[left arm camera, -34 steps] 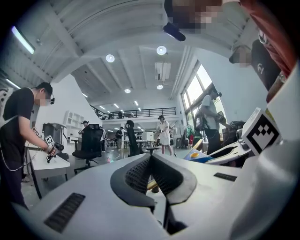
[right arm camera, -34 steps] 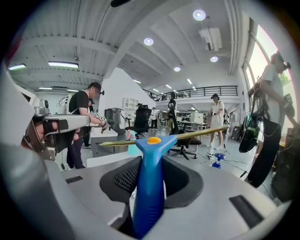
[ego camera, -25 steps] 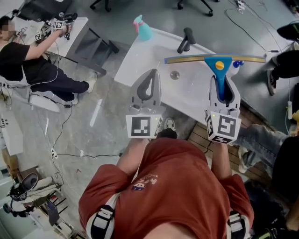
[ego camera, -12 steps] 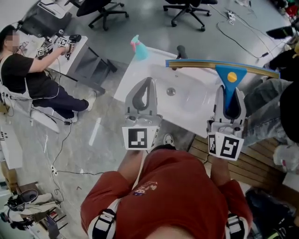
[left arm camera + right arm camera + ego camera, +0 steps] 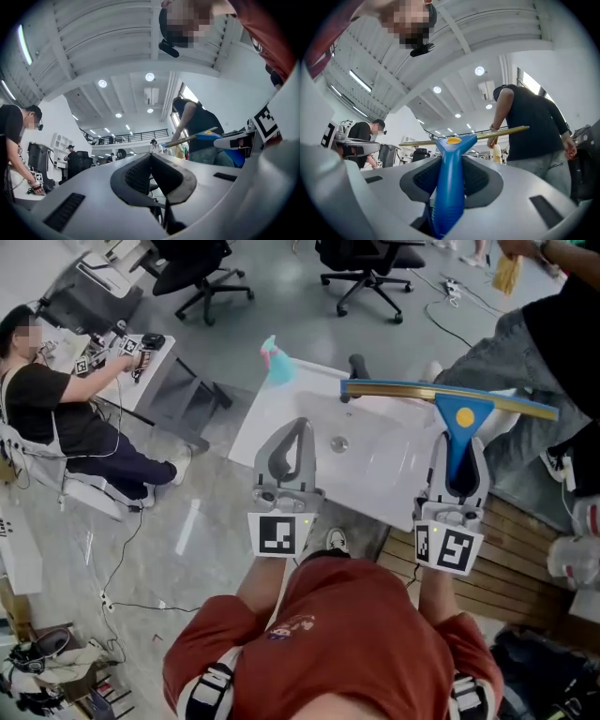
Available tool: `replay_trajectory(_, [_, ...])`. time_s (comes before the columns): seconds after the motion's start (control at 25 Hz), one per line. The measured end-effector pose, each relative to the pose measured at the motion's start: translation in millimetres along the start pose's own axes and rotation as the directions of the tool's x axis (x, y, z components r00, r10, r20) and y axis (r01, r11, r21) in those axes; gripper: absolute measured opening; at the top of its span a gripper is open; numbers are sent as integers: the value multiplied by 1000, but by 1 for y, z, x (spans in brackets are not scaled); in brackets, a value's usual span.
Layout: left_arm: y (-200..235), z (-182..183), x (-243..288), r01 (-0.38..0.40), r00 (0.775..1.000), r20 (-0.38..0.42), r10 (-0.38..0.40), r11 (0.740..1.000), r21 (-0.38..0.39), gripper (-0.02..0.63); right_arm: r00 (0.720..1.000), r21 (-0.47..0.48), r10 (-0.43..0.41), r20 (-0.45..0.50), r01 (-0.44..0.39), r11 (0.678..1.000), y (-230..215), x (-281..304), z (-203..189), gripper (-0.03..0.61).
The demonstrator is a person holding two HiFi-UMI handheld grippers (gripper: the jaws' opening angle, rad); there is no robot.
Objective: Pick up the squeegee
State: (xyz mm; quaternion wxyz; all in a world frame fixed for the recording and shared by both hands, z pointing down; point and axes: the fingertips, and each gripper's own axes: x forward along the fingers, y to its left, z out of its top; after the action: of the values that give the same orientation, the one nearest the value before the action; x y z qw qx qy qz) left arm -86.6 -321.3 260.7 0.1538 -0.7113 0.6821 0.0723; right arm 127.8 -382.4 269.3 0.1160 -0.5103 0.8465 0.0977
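The squeegee [image 5: 462, 418] has a blue handle, a yellow button and a long brass-coloured blade running left to right. My right gripper [image 5: 457, 444] is shut on the handle and holds the squeegee up above the white sink table [image 5: 281, 404]. In the right gripper view the blue handle [image 5: 450, 183] stands between the dark pads, with the blade across the top. My left gripper [image 5: 298, 426] hangs beside it to the left, shut with nothing in it; its pads meet [image 5: 151, 158]. The squeegee [image 5: 208, 136] also shows at the right of the left gripper view.
On the table stand a teal spray bottle [image 5: 277, 360] and a black faucet [image 5: 356, 367], with a drain [image 5: 339, 442] in the basin. A seated person [image 5: 66, 418] is at the left. Another person [image 5: 562, 334] stands at the right, over wooden decking [image 5: 525, 568]. Office chairs [image 5: 366, 263] stand behind.
Both grippers have risen, the right one carrying the squeegee up off the table. A standing person has come into view at the right.
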Motion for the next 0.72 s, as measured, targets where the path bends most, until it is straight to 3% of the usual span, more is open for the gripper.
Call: replay_trajectory(0.72, [8,5,-8,0,1000,-11,0,1000,-25,18,999,-15,-3,-40,3,1000,10,-3,5,138])
